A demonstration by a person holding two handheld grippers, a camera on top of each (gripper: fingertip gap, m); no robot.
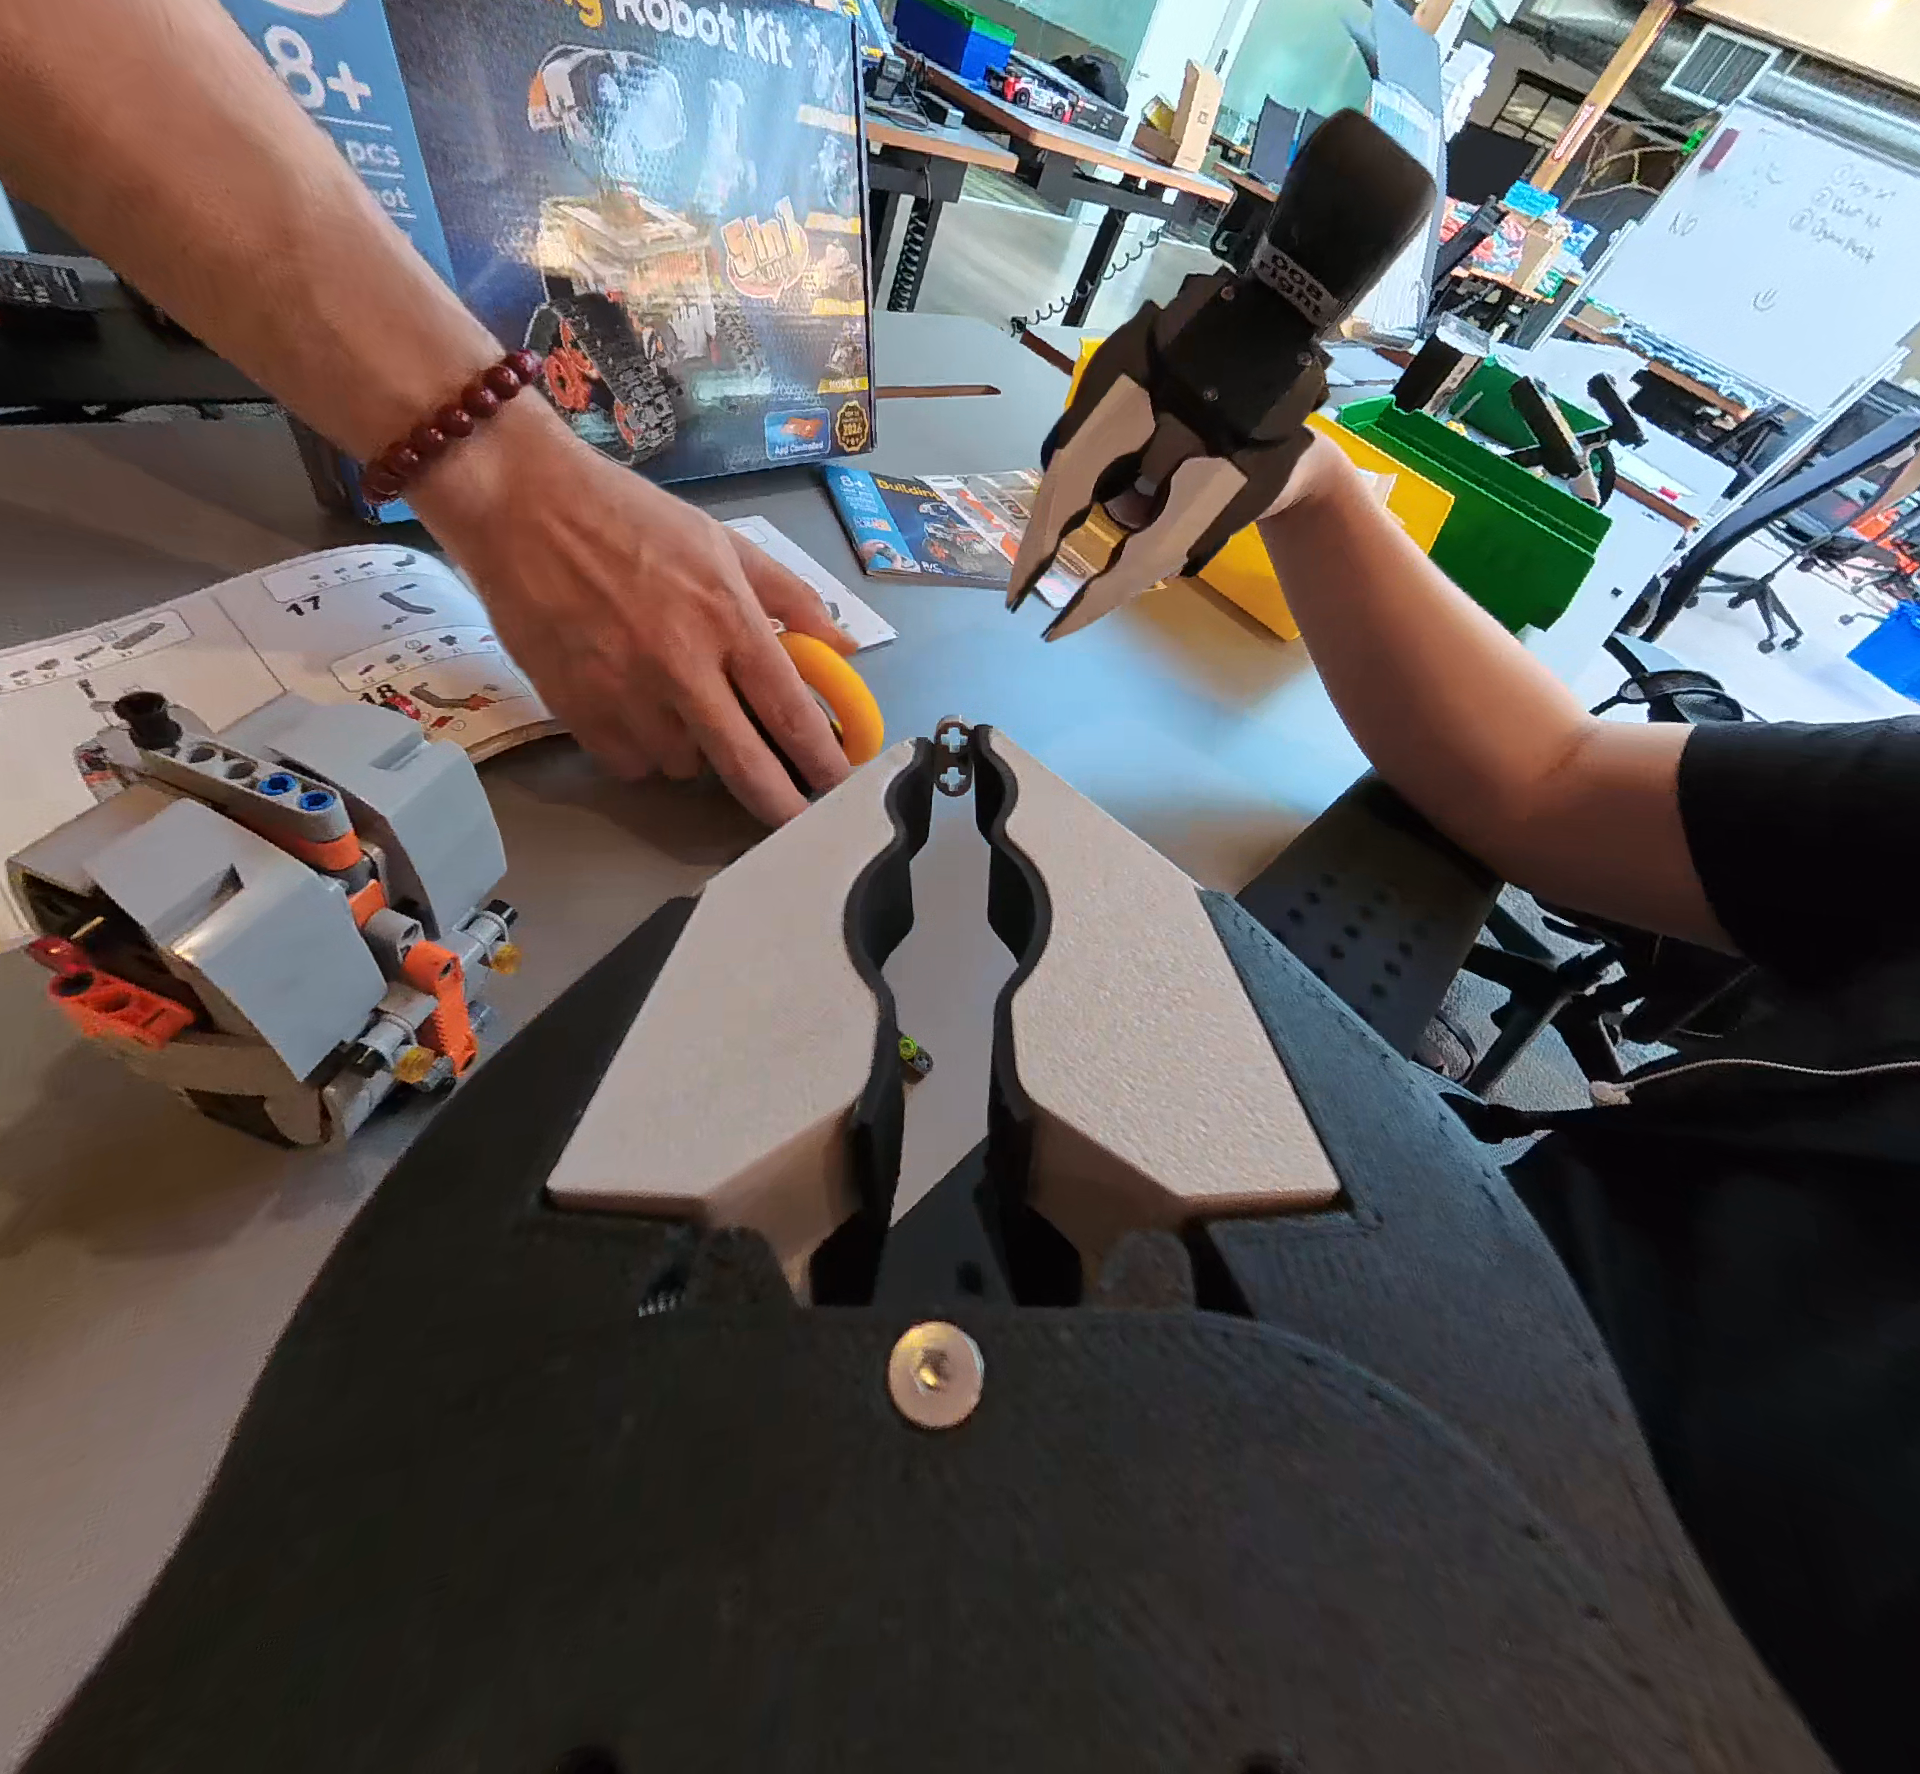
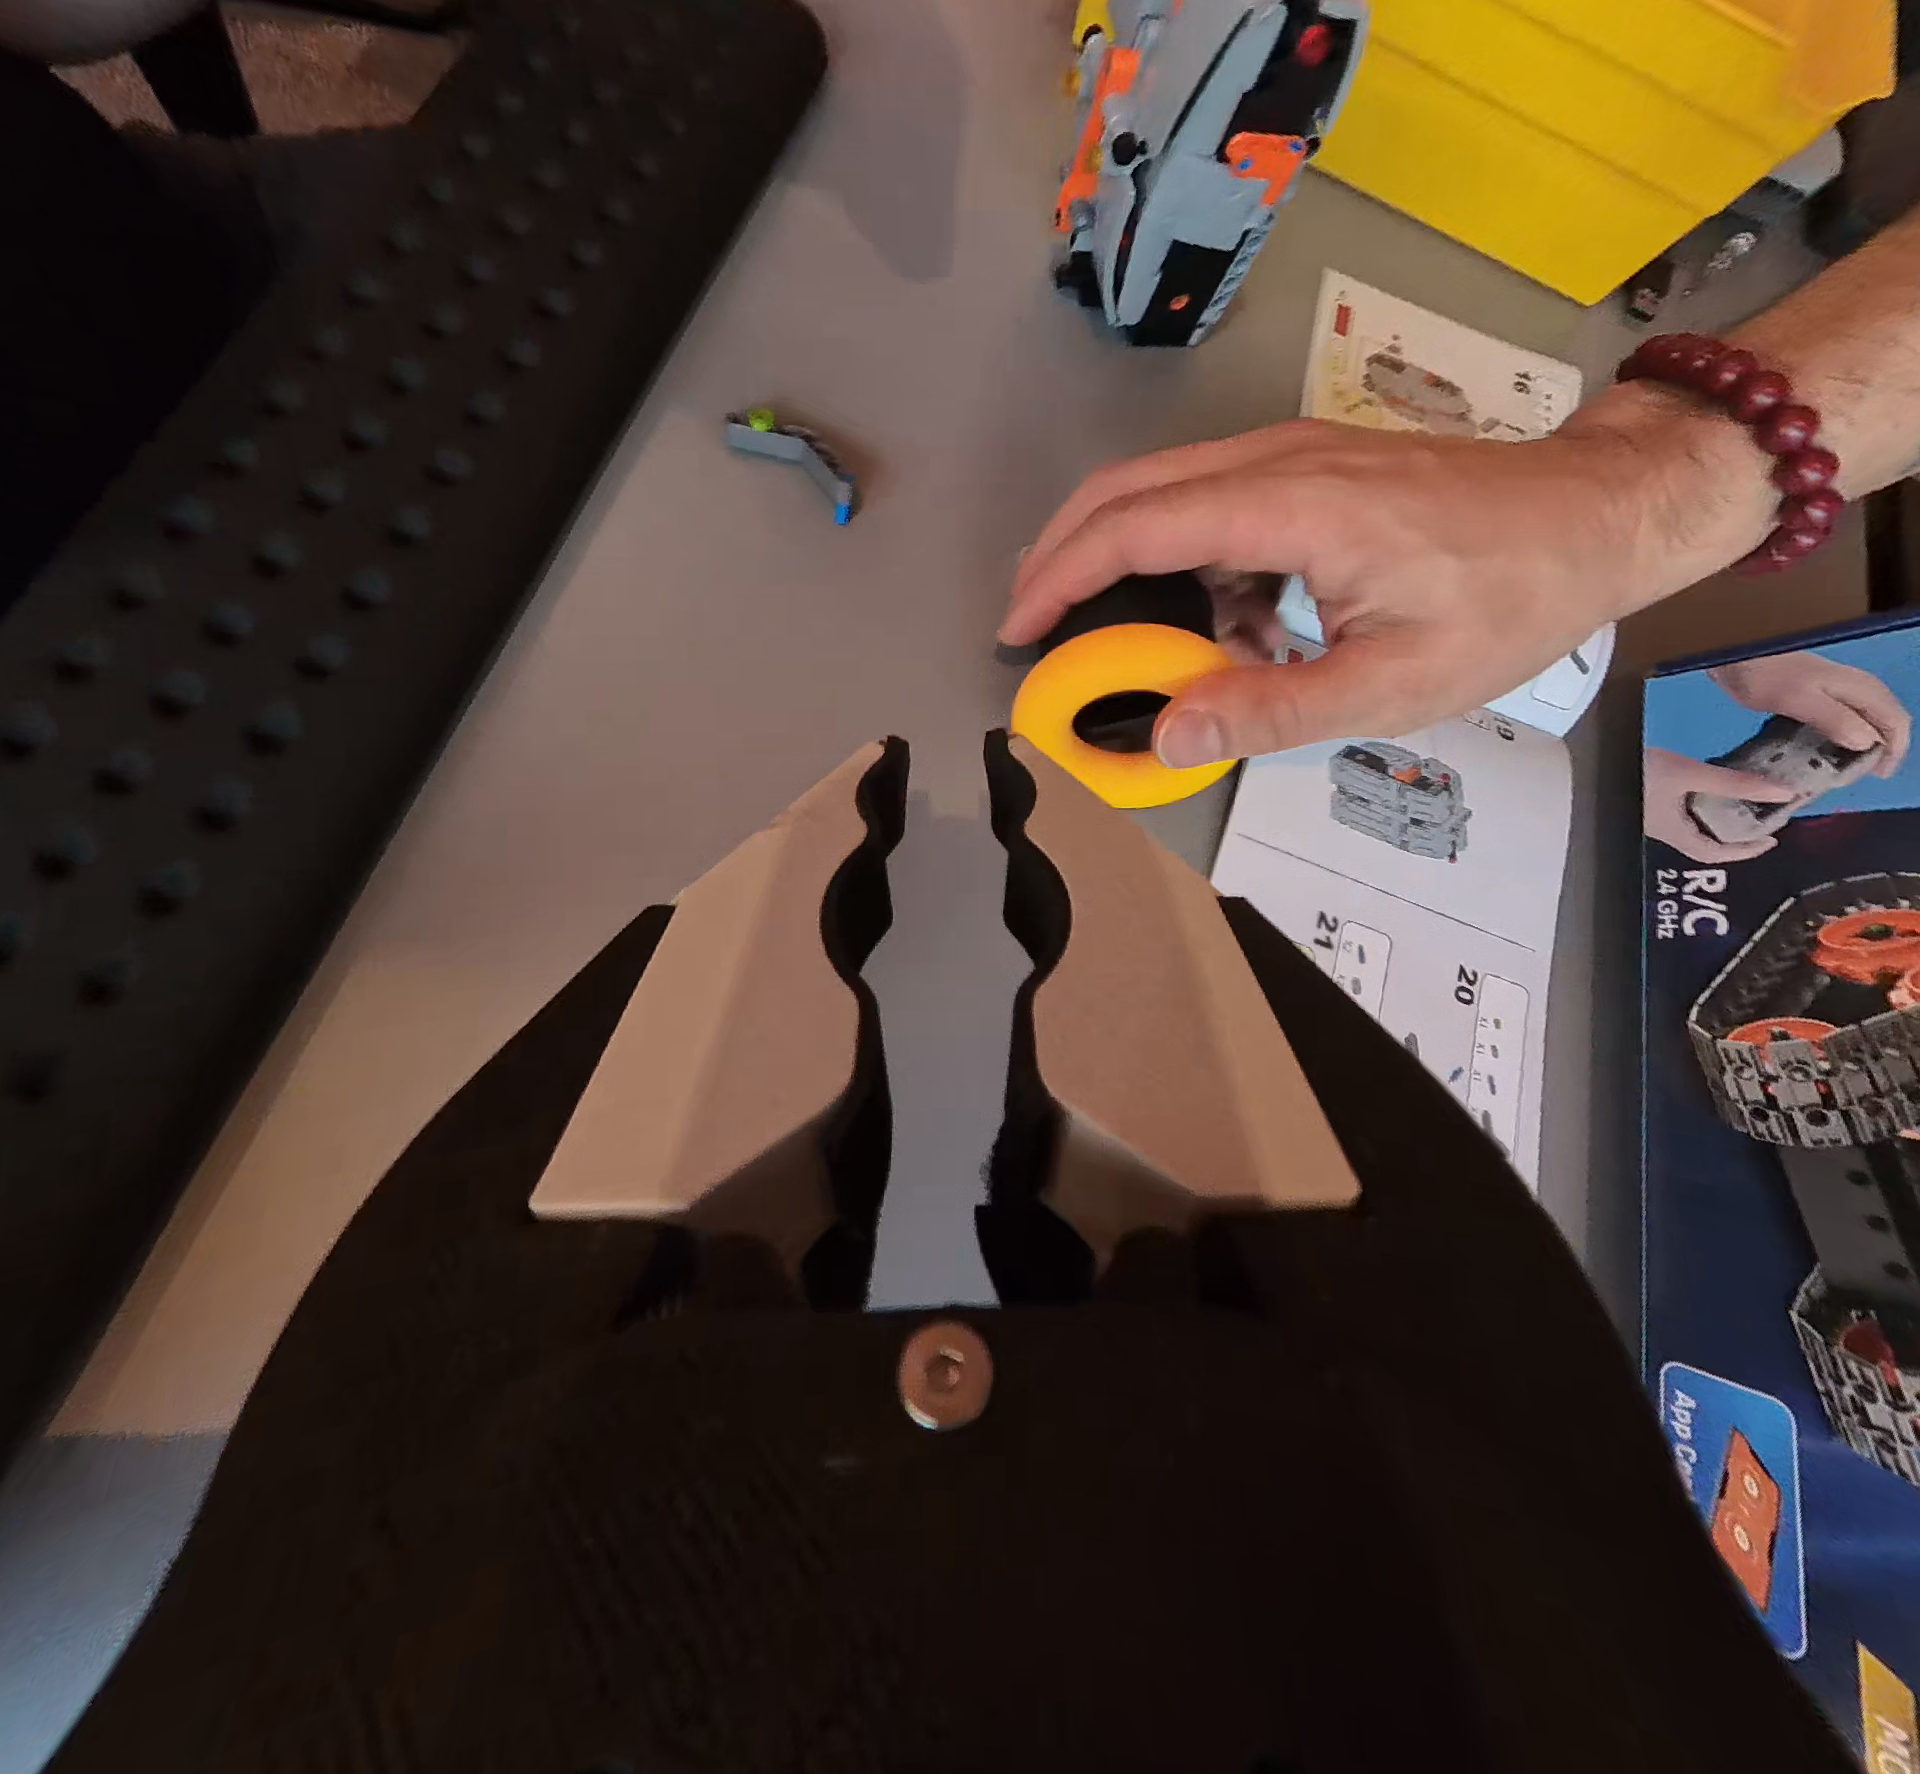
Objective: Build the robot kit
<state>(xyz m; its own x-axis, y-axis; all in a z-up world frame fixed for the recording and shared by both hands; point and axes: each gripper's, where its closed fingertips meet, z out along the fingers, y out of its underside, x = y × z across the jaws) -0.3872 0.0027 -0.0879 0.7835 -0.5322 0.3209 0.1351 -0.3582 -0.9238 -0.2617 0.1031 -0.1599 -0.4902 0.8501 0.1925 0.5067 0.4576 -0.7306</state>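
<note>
My left gripper (image 1: 951, 768) is shut on a small grey connector piece (image 1: 952, 739) with cross-shaped holes, held at the fingertips above the grey table (image 1: 1091, 716). My right gripper (image 2: 945, 753) is open and empty, and hovers over the table just left of an orange ring (image 2: 1049, 711); it also shows raised in the left wrist view (image 1: 1039, 618). A person's hand (image 2: 1403, 571) with a red bead bracelet holds the ring and a black part on the table. A small bent grey piece (image 2: 795, 457) with a green pin lies alone to the left.
A partly built grey and orange robot model (image 1: 260, 924) sits at the left, also seen in the right wrist view (image 2: 1195, 135). An open instruction booklet (image 1: 312, 623), the kit box (image 1: 582, 197), a yellow bin (image 2: 1558, 62) and a green bin (image 1: 1486, 498) stand around. A black perforated chair arm (image 2: 364, 477) borders the table edge. About 20 cm separates my left fingertips from my right.
</note>
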